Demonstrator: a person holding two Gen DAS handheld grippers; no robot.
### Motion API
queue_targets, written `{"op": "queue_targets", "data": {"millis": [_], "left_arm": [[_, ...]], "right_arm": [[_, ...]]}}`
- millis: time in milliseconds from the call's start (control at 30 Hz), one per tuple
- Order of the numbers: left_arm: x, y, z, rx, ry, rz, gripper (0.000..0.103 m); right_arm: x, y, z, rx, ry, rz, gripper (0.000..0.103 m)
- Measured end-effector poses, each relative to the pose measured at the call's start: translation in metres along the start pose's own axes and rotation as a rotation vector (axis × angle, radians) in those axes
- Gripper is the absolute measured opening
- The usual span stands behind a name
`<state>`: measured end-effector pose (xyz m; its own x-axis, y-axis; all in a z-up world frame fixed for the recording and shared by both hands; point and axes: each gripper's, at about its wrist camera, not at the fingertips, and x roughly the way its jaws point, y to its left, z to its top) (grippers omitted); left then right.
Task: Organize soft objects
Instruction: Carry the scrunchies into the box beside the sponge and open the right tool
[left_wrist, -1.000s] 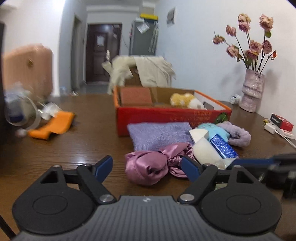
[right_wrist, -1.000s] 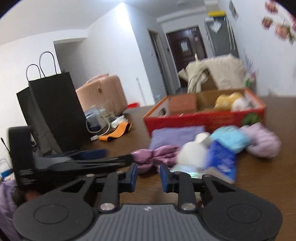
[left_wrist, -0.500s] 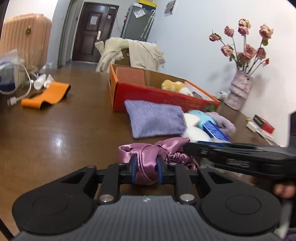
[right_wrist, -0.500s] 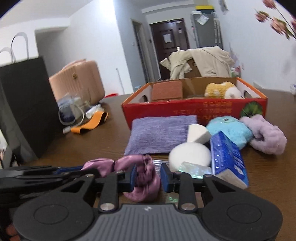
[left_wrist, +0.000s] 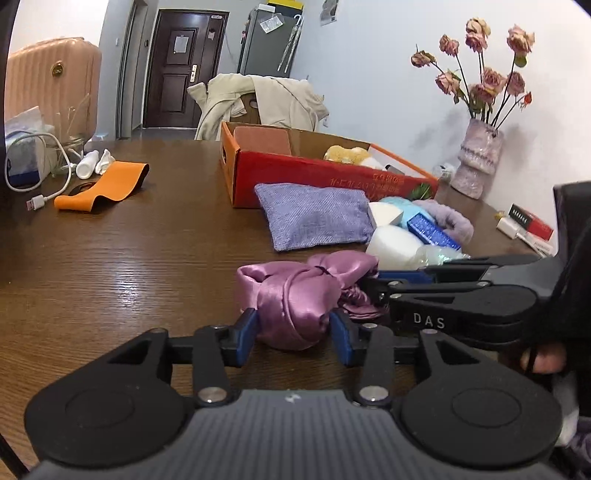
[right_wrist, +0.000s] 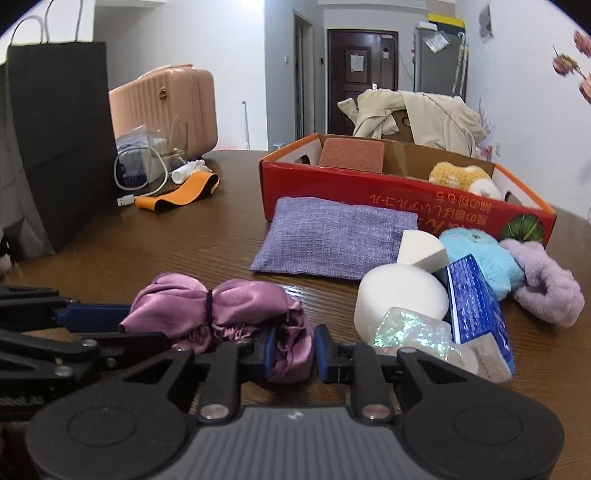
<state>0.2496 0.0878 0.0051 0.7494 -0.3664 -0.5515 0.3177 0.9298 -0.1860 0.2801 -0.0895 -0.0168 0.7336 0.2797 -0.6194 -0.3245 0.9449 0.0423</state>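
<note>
A pink satin bow scrunchie (left_wrist: 303, 291) lies on the brown table, also in the right wrist view (right_wrist: 221, 314). My left gripper (left_wrist: 293, 338) is shut on its left end. My right gripper (right_wrist: 294, 350) is shut on its other end and shows from the side in the left wrist view (left_wrist: 373, 288). The red cardboard box (left_wrist: 317, 173) behind holds a brick-red sponge (right_wrist: 351, 155) and a yellow plush (right_wrist: 454, 173). A purple cushion (right_wrist: 332, 236), white sponges (right_wrist: 399, 295), blue plush (right_wrist: 480, 251) and lilac scrunchie (right_wrist: 546, 291) lie in front of the box.
A blue packet (right_wrist: 476, 306) and a shiny wrapper (right_wrist: 410, 328) lie beside the sponges. An orange band (left_wrist: 103, 184), cable and bottle sit far left. A black paper bag (right_wrist: 55, 147) stands left. A vase with flowers (left_wrist: 476, 162) and a red pack (left_wrist: 528, 221) sit right.
One second ago the left jaws were wide open behind the scrunchie; they have closed onto it. The right gripper came in from the right and now grips the scrunchie's other end.
</note>
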Motion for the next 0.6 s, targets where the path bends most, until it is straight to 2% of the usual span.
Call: {"op": "queue_targets", "data": {"millis": [33,133,267,400,500,600], "left_arm": [[0.001,0.000,0.000,-0.004,0.001,0.002,0.025],[-0.002,0.002,0.001,-0.020,-0.009,-0.003,0.020],[-0.017,0.000,0.004,-0.035,-0.035,0.004,0.017],[-0.044,-0.006,0.019,-0.038,-0.117,-0.022,0.016],[-0.054,-0.010,0.047,-0.033,-0.186,-0.067,0.016],[-0.043,-0.017,0.089,-0.017,-0.225,-0.122,0.016]], "right_arm": [[0.000,0.001,-0.001,-0.004,-0.003,0.008,0.017],[-0.005,0.001,-0.001,0.000,-0.012,0.032,0.011],[-0.030,0.005,0.001,0.002,-0.058,0.053,0.010],[-0.064,-0.003,0.014,0.050,-0.128,0.105,0.010],[-0.088,-0.018,0.035,0.082,-0.204,0.134,0.010],[-0.094,-0.043,0.065,0.086,-0.255,0.125,0.010]]}}
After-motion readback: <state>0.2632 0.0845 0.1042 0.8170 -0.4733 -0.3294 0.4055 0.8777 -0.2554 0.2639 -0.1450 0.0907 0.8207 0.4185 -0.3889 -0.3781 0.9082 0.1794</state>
